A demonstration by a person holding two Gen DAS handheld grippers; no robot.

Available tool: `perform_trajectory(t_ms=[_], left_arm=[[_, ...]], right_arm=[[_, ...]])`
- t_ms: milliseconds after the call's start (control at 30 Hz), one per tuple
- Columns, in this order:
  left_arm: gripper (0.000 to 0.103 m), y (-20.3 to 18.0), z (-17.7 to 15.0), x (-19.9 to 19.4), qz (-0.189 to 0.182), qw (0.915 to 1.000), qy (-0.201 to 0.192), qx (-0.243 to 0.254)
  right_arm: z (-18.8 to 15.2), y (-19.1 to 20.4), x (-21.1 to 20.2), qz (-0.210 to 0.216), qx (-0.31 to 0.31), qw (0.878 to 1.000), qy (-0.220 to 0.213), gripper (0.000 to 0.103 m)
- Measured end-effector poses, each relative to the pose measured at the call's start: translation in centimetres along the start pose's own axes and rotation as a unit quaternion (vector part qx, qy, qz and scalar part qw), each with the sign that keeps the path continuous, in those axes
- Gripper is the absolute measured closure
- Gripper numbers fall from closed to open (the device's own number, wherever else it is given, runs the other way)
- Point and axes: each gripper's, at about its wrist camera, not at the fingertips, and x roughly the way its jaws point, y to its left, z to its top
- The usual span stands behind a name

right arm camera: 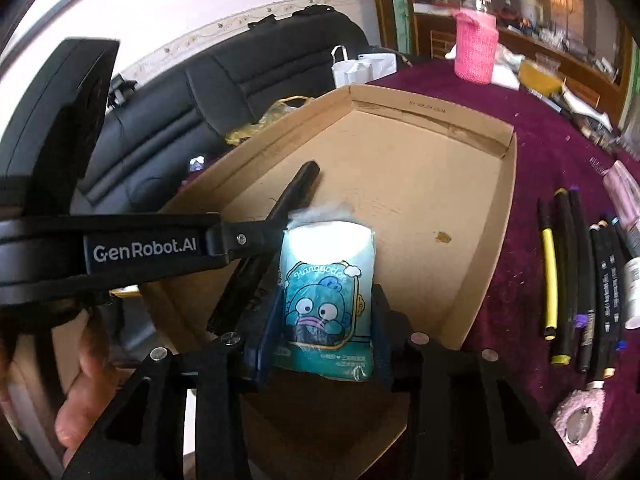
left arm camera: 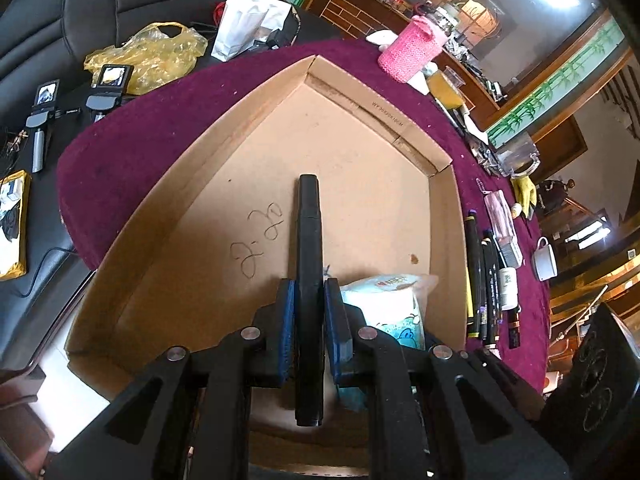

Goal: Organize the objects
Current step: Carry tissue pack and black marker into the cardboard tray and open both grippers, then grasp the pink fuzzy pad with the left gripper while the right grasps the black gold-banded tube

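Note:
An open shallow cardboard box [left arm camera: 160, 200] lies on a round table with a purple cloth [left arm camera: 140, 120]. My left gripper [left arm camera: 310, 292] is shut on a black marker [left arm camera: 309, 220], which points forward over the box floor. In the right wrist view the same marker [right arm camera: 300, 184] slants across the box [right arm camera: 400, 184]. A teal cartoon tissue pack [right arm camera: 326, 296] stands low in the box between the fingers of my right gripper [right arm camera: 326, 320]. The blue pads sit just off its sides and do not squeeze it. The left wrist view shows the pack [left arm camera: 384, 304] right beside the left gripper.
A row of pens and markers [right arm camera: 560, 272] lies on the cloth right of the box. A pink knitted bottle [left arm camera: 412, 52], a white mug [left arm camera: 545, 260] and clutter stand further back. A black sofa [right arm camera: 240, 80] holds bags. A person's hand [right arm camera: 80, 400] grips the left tool.

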Motion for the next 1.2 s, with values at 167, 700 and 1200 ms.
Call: perform_trajectory(t_ms=[167, 700, 1200], left_arm=[[0.082, 0.0, 0.0, -0.6, 0.002, 0.9999, -0.016, -0.006], [0.043, -8.4, -3.5, -4.2, -0.087, 0.9899, -0.08, 0.078], [0.037, -17.9, -10.0, 0.8, -0.129, 0.9696, 0.05, 0.202]], right_arm=[[-0.1, 0.3, -0.3, 0.004, -0.008, 1.0, -0.003, 0.058], [-5.0, -9.8, -10.3, 0.022, 0.142, 0.982, -0.12, 0.048], [-7.6, -24.4, -12.7, -0.146, 0.253, 0.954, -0.07, 0.052]])
